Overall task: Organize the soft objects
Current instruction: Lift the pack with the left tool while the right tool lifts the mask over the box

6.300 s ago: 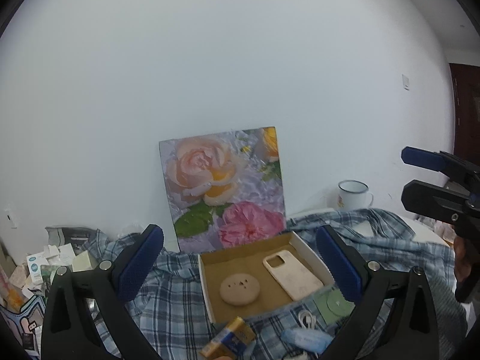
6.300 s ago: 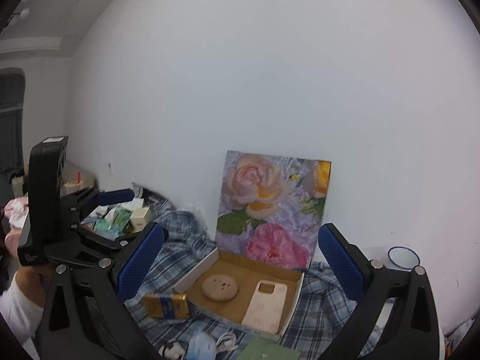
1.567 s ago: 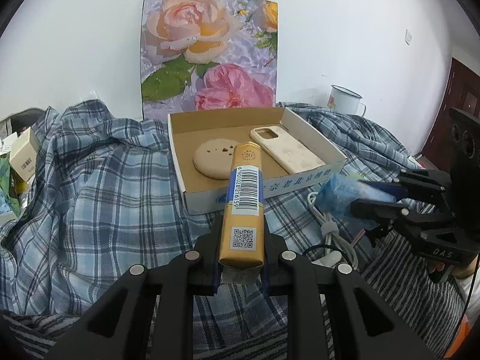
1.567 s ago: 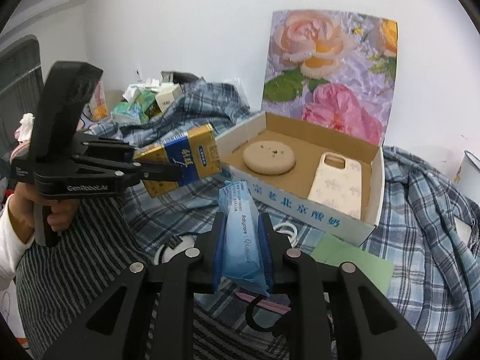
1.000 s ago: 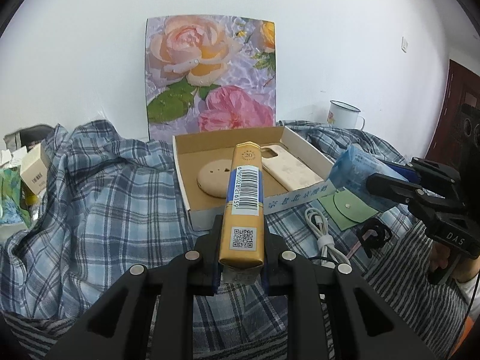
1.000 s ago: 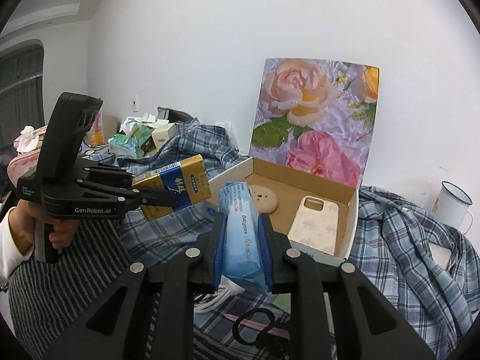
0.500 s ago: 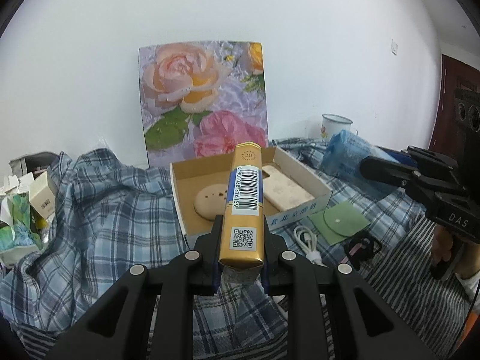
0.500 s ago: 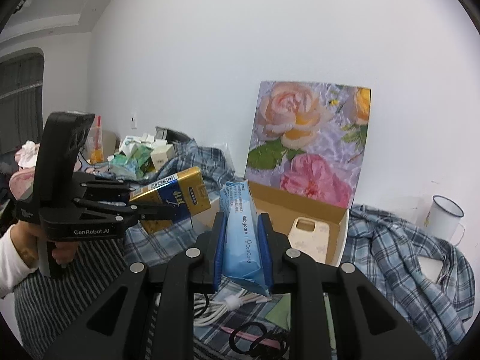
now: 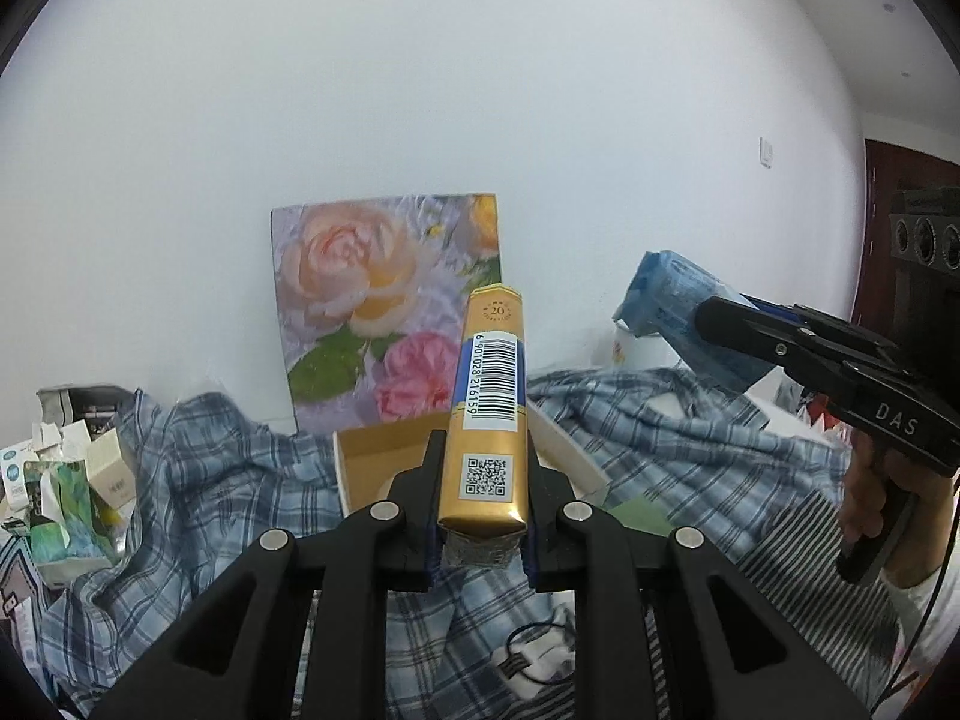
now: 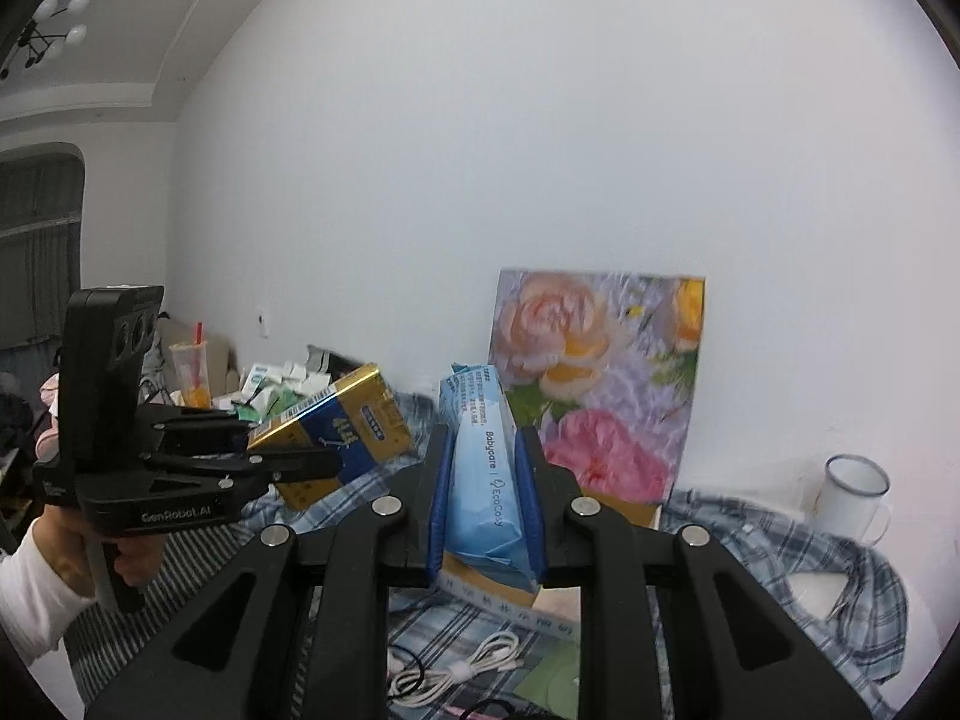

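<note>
Carry step: left gripper (image 9: 483,480) jaws clamped on gold-blue pack (image 9: 489,414), right gripper (image 10: 486,504) jaws clamped on blue wipes pack (image 10: 483,474), both held in air above cardboard box (image 9: 384,456); next likely lower, place inside.

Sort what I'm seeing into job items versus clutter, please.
Job items: gold pack in left gripper; blue wipes pack in right gripper; cardboard box.

Clutter: rose picture, enamel mug, white cable, plaid shirt.
</note>
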The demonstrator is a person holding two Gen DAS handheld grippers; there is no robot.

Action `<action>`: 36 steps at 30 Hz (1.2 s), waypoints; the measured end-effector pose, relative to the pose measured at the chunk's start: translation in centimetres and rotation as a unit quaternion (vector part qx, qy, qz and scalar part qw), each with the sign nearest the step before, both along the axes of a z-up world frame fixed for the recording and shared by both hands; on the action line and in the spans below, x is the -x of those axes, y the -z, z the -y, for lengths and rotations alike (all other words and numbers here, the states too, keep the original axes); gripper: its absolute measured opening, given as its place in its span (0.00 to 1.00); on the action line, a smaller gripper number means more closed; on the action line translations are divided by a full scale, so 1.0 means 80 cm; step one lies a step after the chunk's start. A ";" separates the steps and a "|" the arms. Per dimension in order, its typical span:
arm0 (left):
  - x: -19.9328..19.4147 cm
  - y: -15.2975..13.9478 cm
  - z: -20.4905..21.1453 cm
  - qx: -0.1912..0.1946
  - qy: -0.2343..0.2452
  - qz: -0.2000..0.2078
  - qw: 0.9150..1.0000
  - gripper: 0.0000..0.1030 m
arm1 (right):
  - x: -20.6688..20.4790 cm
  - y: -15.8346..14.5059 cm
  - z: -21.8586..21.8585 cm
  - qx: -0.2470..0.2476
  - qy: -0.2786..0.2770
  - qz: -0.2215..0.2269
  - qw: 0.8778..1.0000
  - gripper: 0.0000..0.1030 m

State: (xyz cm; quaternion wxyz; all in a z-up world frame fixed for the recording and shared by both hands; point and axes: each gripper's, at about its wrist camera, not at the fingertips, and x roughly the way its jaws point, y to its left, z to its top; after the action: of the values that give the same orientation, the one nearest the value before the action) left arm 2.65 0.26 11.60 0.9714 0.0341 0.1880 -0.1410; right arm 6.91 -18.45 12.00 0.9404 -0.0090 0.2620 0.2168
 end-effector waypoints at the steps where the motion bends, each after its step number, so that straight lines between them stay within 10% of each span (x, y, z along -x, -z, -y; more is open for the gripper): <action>1: 0.000 -0.002 0.001 0.000 0.001 0.001 1.000 0.20 | 0.000 -0.004 0.001 -0.004 0.002 0.003 1.000 0.19; 36: -0.066 -0.113 0.018 0.033 -0.015 0.069 0.997 0.20 | -0.081 -0.124 0.016 -0.106 0.029 0.086 0.990 0.19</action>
State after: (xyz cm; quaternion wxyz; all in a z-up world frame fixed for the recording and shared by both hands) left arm 7.92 -1.20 20.61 0.9847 0.0087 0.1160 -0.1296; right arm 13.39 -19.71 21.93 0.9611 0.0795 0.1557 0.2140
